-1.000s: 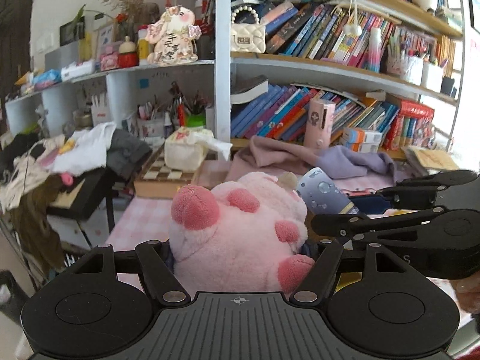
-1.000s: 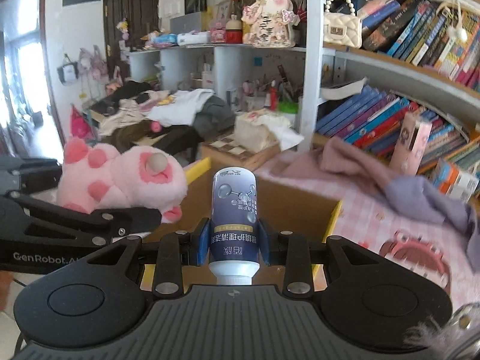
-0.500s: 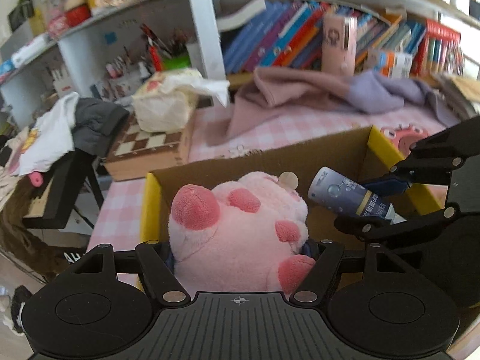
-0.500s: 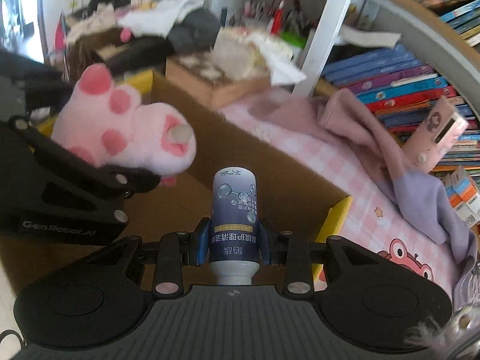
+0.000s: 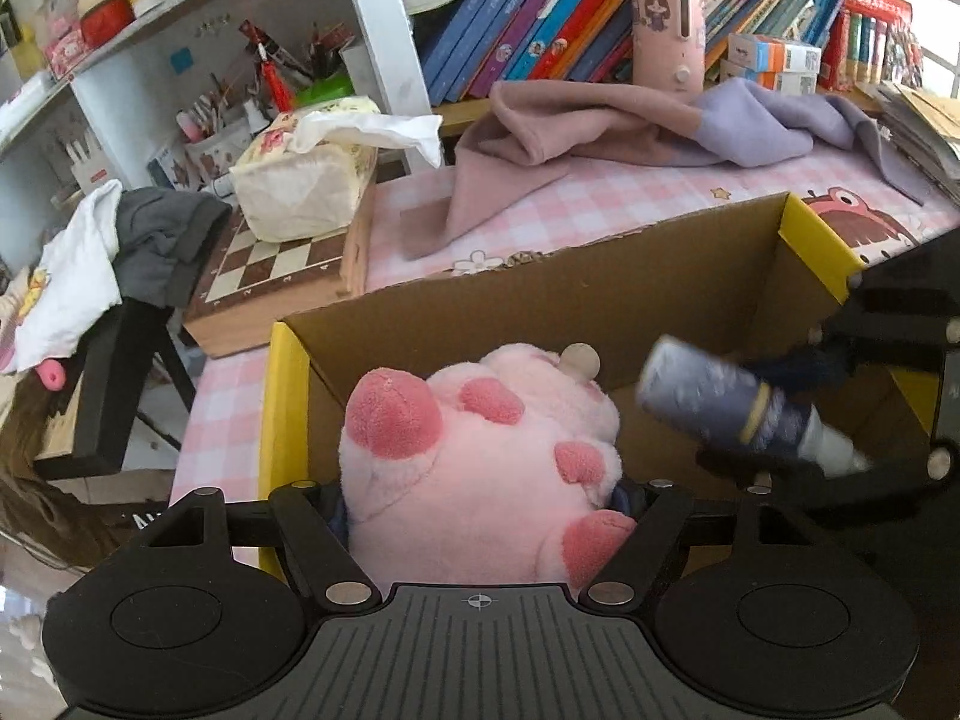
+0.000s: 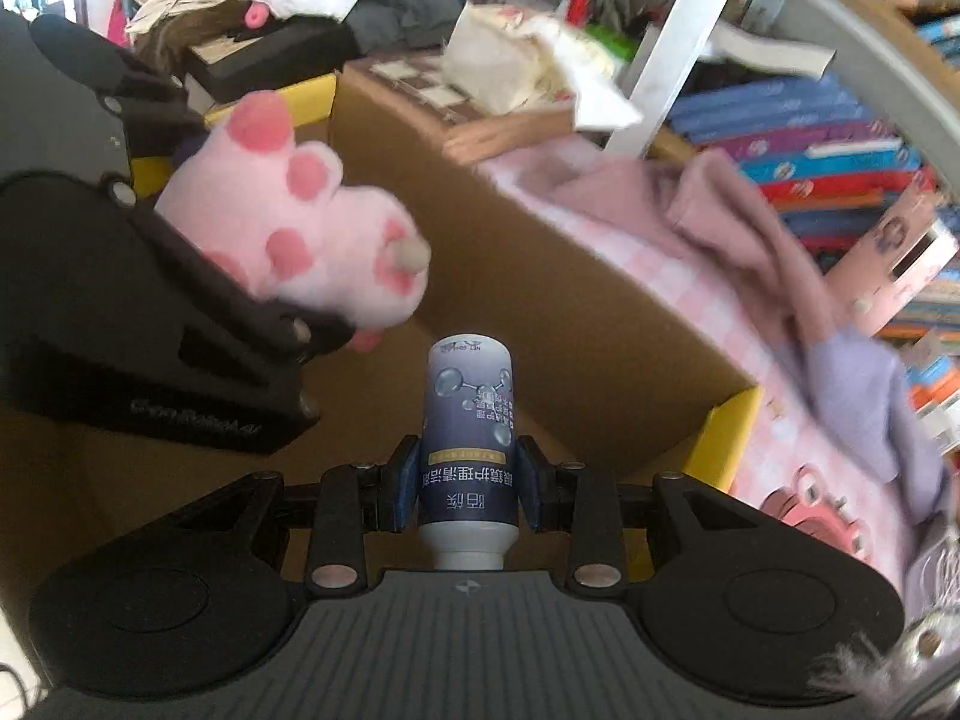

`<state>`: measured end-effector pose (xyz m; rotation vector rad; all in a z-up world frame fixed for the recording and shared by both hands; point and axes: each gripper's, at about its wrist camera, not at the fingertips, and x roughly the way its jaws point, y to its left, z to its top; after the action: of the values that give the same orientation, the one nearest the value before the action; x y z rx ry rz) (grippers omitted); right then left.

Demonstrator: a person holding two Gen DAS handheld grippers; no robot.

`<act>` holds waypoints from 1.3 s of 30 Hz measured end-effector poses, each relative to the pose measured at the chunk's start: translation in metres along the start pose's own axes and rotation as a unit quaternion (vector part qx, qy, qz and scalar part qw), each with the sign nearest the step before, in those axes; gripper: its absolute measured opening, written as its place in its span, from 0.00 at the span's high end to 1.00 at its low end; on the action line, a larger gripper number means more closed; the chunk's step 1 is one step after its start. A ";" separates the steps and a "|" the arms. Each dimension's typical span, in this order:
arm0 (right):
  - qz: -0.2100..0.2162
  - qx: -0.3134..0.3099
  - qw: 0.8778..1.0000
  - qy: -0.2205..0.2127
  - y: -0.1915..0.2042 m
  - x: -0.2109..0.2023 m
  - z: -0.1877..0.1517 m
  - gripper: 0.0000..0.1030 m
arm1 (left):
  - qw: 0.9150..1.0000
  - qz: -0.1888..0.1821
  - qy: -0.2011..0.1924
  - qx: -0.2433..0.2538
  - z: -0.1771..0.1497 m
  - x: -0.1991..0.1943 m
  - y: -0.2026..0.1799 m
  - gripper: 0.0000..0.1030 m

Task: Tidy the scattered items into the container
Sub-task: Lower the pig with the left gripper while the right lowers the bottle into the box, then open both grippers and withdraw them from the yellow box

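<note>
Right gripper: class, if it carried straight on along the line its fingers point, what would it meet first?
Probably the cardboard box: the right gripper, shut on the bottle, aims at its inner far wall or floor. Depth is unclear.

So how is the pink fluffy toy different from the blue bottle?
The pink plush toy is soft, furry and bulky; the blue bottle is hard, smooth and slim. The toy has darker pink spots; the bottle carries printed writing. The left gripper has the toy, the right gripper the bottle. Both hang over the cardboard box.

Both grippers matte black plastic, ribbed housing, round silver screws at linkage pivots. Blue pads (image 6: 407, 483) line right jaws. Grey lettering (image 6: 195, 420) marks left gripper's side.
</note>
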<state>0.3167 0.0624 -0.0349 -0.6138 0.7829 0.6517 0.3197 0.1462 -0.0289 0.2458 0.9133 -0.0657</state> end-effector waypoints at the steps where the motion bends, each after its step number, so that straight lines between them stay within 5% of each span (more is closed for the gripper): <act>1: -0.005 0.000 1.000 0.001 0.000 0.000 0.000 0.70 | 1.000 0.002 0.002 0.003 0.000 0.000 -0.001 0.26; 7: -0.013 0.001 1.000 -0.002 0.001 -0.002 -0.001 0.69 | 0.999 0.033 0.006 0.014 -0.001 0.000 -0.006 0.24; 9: -0.031 0.005 0.999 -0.011 0.001 -0.005 -0.002 0.60 | 0.999 0.042 -0.002 0.014 -0.002 -0.003 -0.006 0.23; 17: -0.042 0.023 0.998 -0.039 -0.001 -0.022 -0.008 0.52 | 0.996 0.077 -0.052 0.018 -0.010 -0.027 -0.012 0.17; 33: -0.052 0.083 0.985 -0.145 -0.004 -0.124 -0.020 0.26 | 0.982 0.074 -0.157 -0.080 -0.033 -0.126 0.003 0.01; 39: -0.059 0.098 0.978 -0.177 0.004 -0.159 -0.037 0.23 | 0.975 0.060 -0.190 -0.096 -0.051 -0.161 -0.005 0.00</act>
<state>0.2124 -0.0077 0.0689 -0.3465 0.4662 0.5461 0.1808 0.1454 0.0676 0.1020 0.5180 0.0850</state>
